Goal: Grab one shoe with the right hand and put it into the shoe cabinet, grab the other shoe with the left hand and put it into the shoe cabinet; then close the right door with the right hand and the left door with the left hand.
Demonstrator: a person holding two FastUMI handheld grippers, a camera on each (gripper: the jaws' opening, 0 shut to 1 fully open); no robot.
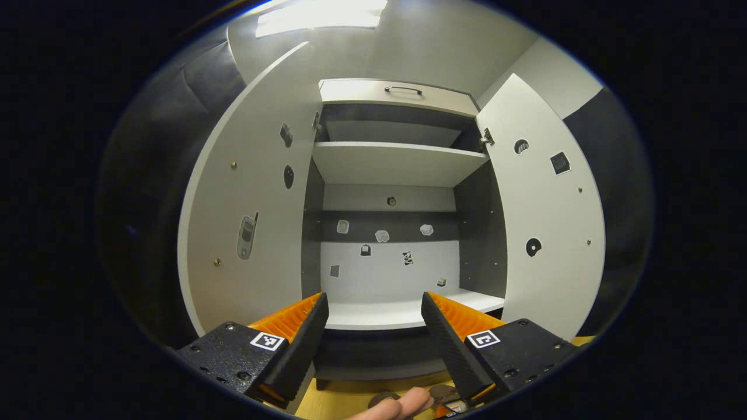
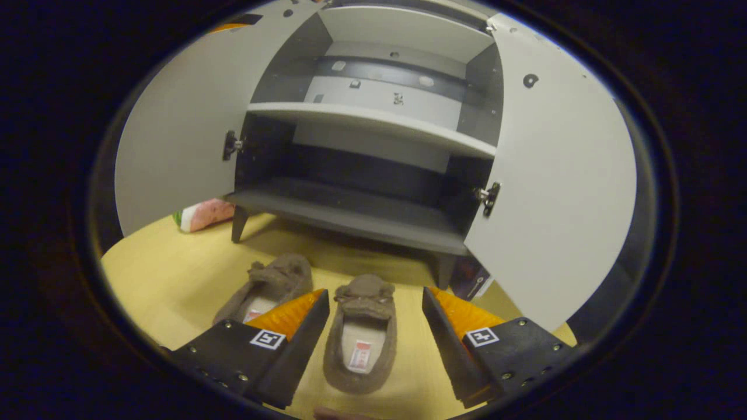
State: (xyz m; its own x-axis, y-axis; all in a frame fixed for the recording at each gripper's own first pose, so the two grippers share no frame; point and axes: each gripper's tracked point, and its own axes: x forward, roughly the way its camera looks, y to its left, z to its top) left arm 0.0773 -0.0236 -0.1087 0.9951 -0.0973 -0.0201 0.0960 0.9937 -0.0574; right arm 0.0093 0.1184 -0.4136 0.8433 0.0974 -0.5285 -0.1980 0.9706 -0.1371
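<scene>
Right tongs: spread wide, nothing held, poised over the right-hand shoe, which lies between the fingers, apparently untouched. Judged step: first grasp. The fingers are best lowered astride the shoe's middle and pressed on both side walls; soft fabric is likely to give, so a deep bite is advised. The second shoe lies just to the left, partly behind the left finger. Both rest on the tabletop, near the open shoe cabinet.

Left tongs: spread, empty, faced at the cabinet shelves, doors swung wide.
</scene>
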